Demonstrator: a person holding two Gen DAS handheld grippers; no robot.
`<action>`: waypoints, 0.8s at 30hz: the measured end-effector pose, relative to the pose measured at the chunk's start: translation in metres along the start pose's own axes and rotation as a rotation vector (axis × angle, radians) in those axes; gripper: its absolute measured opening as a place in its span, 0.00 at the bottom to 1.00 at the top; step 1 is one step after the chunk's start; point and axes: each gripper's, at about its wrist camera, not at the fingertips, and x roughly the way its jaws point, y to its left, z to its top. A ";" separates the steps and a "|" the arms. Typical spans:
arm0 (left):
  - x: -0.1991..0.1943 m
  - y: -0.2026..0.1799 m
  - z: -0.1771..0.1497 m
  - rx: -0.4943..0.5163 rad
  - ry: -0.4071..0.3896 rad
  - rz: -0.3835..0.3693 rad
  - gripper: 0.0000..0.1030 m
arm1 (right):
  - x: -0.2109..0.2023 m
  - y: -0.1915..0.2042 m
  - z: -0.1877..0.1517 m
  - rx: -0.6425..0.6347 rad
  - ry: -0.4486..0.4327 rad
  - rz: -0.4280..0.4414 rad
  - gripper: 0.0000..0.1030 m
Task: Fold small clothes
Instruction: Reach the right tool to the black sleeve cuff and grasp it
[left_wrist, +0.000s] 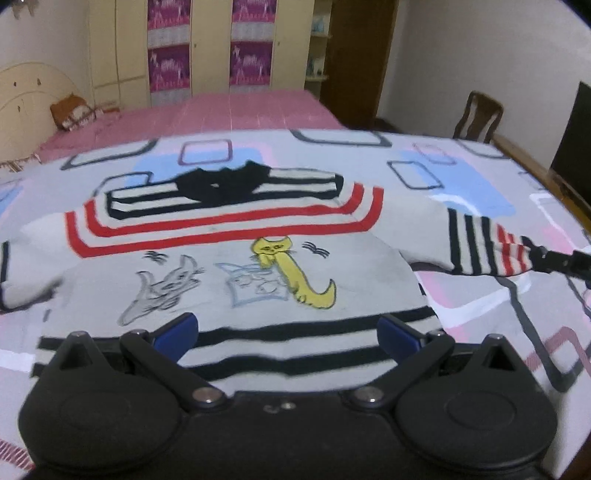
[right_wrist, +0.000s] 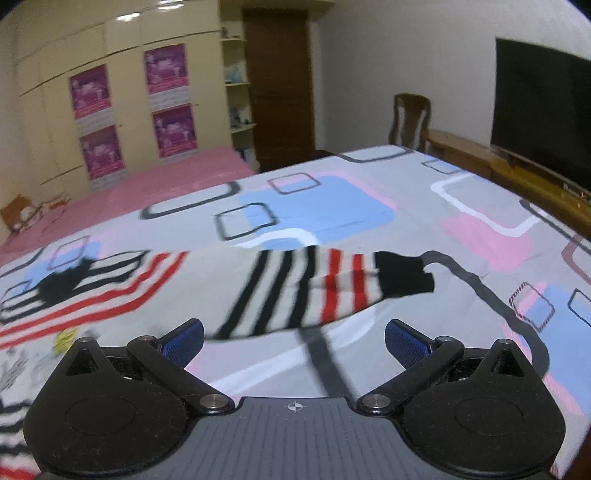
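Note:
A small grey sweater (left_wrist: 229, 280) lies flat, front up, on the patterned sheet (left_wrist: 480, 177). It has cat drawings, red and black stripes and a black collar at the far end. My left gripper (left_wrist: 288, 332) is open just over the striped hem, its blue pads (left_wrist: 177, 330) wide apart and holding nothing. The right sleeve (right_wrist: 295, 291) stretches out to the right and ends in a black cuff (right_wrist: 404, 275); it looks blurred. Just short of that sleeve, my right gripper (right_wrist: 294, 341) is open with only sheet (right_wrist: 369, 206) between its fingers. The sweater's left sleeve runs off the left edge.
Beyond the patterned sheet is a pink bedspread (left_wrist: 229, 110) with a pillow (left_wrist: 72, 110) by the headboard. A wardrobe (left_wrist: 207, 44) and a door stand behind. To the right are the wooden bed frame (right_wrist: 517, 173), a chair (right_wrist: 410, 118) and a dark screen (right_wrist: 543, 110).

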 end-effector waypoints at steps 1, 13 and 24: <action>0.007 -0.005 0.004 -0.004 0.004 0.003 1.00 | 0.013 -0.011 0.005 0.013 0.008 -0.004 1.00; 0.061 -0.041 0.036 -0.065 0.040 -0.006 0.97 | 0.114 -0.107 0.019 0.290 0.110 0.010 0.50; 0.064 -0.018 0.048 -0.102 0.029 0.065 0.96 | 0.139 -0.148 0.005 0.572 0.135 0.100 0.09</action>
